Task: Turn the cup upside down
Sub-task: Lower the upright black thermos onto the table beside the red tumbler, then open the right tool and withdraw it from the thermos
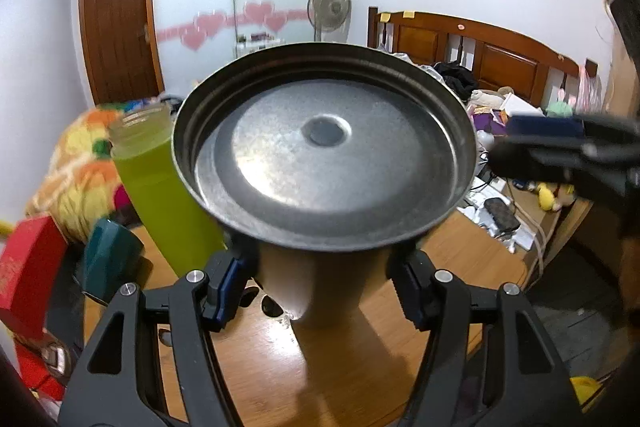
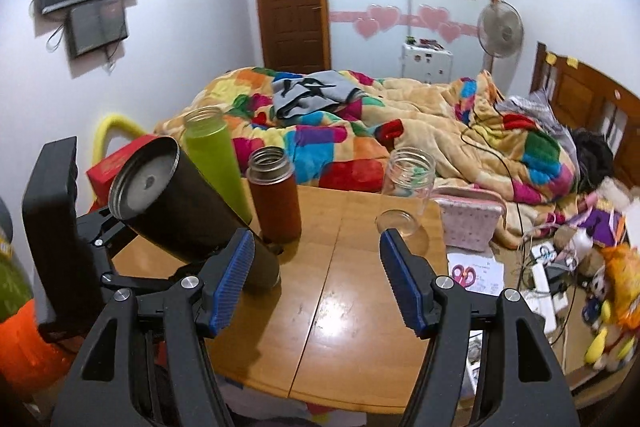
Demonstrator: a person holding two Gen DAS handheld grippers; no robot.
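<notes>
A dark metal cup (image 1: pixel 324 155) fills the left wrist view, its base turned toward the camera. My left gripper (image 1: pixel 320 283) is shut on the cup's body, one pad on each side. In the right wrist view the same cup (image 2: pixel 180 211) is tilted, base up and to the left, with its lower end touching the wooden table (image 2: pixel 352 315); the left gripper's frame (image 2: pixel 56 227) holds it from the left. My right gripper (image 2: pixel 316 279) is open and empty above the table, just right of the cup. It also shows blurred at the right of the left wrist view (image 1: pixel 560 147).
On the table stand a green bottle (image 2: pixel 212 163), a brown flask (image 2: pixel 276 199), a clear glass jar (image 2: pixel 408 179) and a pink box (image 2: pixel 472 223). A teal cup (image 1: pixel 110 259) and red box (image 1: pixel 28 275) lie left. A bed with a colourful quilt (image 2: pixel 400 131) is behind.
</notes>
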